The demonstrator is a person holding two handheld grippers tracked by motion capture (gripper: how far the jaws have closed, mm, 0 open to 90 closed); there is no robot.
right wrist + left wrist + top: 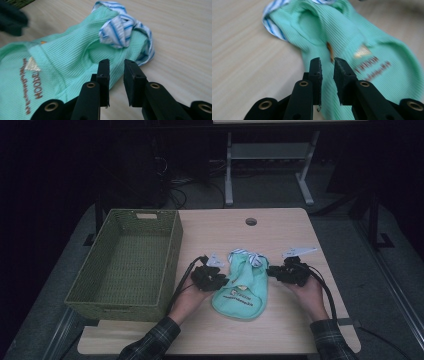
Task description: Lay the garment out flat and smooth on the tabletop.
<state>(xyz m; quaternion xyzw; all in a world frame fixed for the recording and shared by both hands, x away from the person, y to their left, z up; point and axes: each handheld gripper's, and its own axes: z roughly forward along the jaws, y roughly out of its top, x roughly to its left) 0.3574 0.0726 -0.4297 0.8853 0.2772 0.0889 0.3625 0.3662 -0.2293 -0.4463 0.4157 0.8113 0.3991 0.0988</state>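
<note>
The mint green garment (241, 286) lies flat on the light wood table (280, 227), between the two grippers and right of the green woven basket (127, 262). There's brown lettering on it under a little pale triangle logo; in the right gripper view one word looks like "HOODE", but the rest is too blurry to read. The blue-and-white striped trim (117, 30) is bunched at the far end. The left gripper (327, 62) has its jaws slightly apart over the fabric, nothing pinched. Same for the right gripper (116, 63), jaws a little apart at the garment's edge. The high view shows a dark room, another table's legs and floor cables behind.
</note>
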